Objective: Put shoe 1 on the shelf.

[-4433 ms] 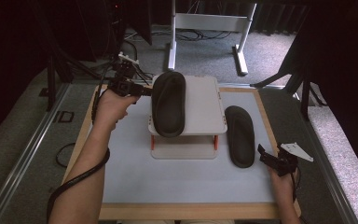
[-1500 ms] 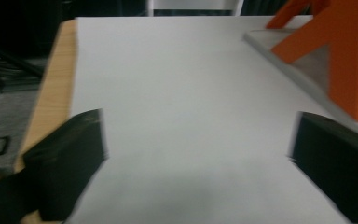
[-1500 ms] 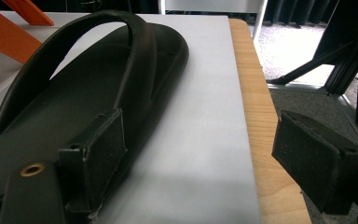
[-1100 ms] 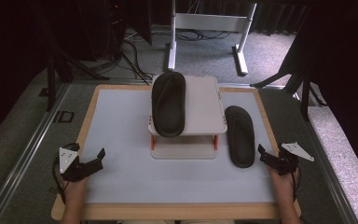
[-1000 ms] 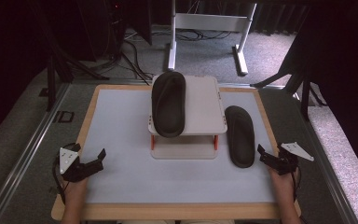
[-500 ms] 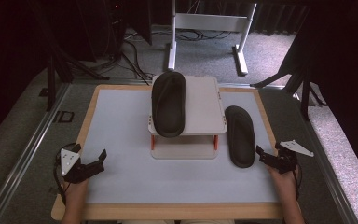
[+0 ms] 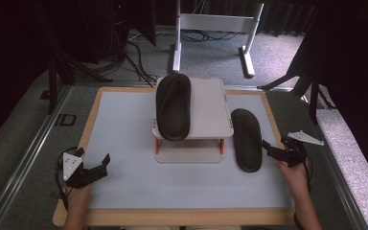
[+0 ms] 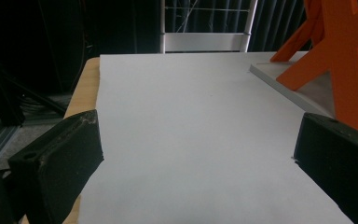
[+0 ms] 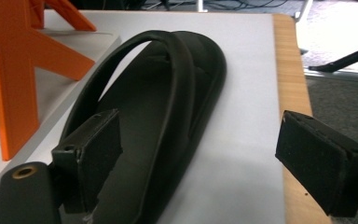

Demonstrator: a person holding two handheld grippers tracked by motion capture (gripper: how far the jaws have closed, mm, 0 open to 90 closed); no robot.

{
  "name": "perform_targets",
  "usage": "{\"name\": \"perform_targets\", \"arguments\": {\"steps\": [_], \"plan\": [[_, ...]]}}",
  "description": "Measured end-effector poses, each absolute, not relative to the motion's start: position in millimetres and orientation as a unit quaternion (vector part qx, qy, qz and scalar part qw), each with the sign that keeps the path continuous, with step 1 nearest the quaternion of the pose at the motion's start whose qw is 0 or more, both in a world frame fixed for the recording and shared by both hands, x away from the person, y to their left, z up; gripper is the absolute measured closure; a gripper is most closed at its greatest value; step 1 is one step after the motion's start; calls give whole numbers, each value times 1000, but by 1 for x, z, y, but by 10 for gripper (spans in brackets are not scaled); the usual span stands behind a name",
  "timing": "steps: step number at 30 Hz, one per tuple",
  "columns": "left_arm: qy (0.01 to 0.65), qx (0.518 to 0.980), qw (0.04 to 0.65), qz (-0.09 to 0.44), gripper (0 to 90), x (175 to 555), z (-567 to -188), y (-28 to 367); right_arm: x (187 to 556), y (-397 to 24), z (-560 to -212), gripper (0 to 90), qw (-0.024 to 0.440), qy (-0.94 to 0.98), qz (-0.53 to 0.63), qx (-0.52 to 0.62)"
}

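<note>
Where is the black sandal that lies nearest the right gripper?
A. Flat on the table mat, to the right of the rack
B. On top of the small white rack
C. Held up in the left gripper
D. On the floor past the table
A: the sandal lies flat on the mat just right of the rack, with the open right gripper beside it.

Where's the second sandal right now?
In the high view, the sandal lies on the mat, right of the rack, just ahead of the right gripper.
</note>
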State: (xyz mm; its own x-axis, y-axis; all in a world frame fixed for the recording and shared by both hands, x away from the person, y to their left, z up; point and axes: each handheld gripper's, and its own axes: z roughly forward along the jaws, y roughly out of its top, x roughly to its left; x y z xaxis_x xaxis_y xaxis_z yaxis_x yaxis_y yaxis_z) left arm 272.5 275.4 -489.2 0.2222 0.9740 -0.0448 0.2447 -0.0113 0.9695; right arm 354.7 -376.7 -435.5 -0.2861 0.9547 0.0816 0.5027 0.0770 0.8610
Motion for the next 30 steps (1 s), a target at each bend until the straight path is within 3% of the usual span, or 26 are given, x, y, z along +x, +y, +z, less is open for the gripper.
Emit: {"name": "perform_targets", "arguments": {"steps": [17, 24, 26, 30], "plan": [[496, 610, 499, 365, 8, 272, -489, 276, 393, -361, -416, 140, 244, 728, 381, 515], [493, 612, 500, 364, 8, 272, -489, 276, 406, -359, -407, 159, 237, 743, 368, 506], [493, 612, 500, 364, 8, 272, -489, 275, 408, -359, -405, 220, 229, 748, 366, 504], [492, 612, 500, 365, 8, 272, -489, 275, 415, -354, -401, 203, 226, 761, 354, 495]]}}
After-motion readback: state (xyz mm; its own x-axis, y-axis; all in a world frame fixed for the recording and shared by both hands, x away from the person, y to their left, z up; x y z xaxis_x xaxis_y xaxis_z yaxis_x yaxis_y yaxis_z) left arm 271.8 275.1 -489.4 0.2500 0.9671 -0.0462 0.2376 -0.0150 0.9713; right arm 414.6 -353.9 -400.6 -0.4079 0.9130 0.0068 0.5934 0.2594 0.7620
